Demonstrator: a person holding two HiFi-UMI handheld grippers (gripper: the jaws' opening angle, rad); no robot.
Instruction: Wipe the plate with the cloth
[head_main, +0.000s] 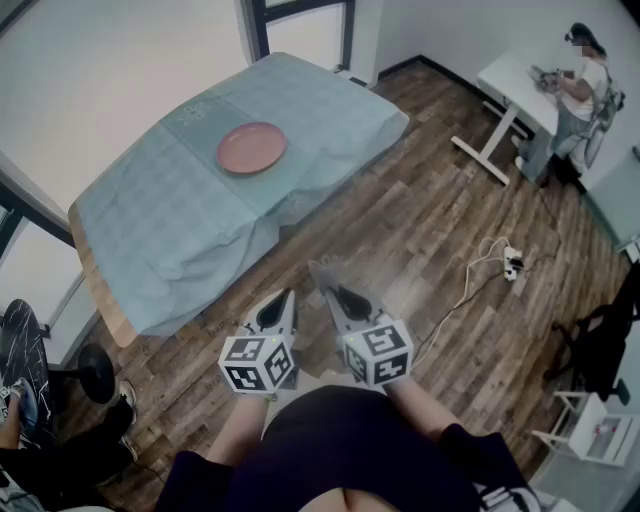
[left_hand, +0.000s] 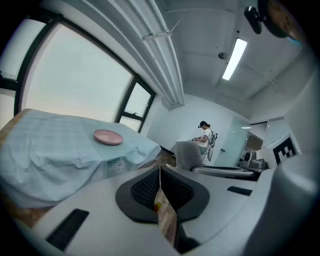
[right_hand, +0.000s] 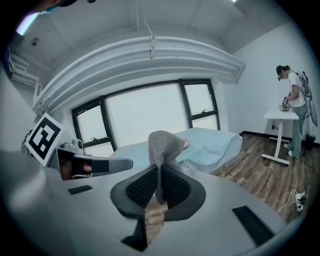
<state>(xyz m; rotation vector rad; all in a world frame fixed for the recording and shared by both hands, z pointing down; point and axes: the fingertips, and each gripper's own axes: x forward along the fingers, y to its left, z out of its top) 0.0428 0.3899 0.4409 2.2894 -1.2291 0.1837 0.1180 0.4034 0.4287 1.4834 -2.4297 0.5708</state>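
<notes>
Your left gripper (left_hand: 160, 186) hovers over the wood floor (head_main: 430, 250) with its jaws pressed together on nothing, while your right gripper (right_hand: 159, 190) beside it pinches the grey knitted cloth (right_hand: 163, 144). Ahead, well apart from both, the pink plate (head_main: 252, 147) sits on the blue-covered table (head_main: 150, 230).

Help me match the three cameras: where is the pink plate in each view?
Head view: plate upper left of centre, on the blue tablecloth.
Left gripper view: left of centre, on that tablecloth.
Right gripper view: only a pink sliver beside the grey cloth.
Shared landmark: the tablecloth.
</notes>
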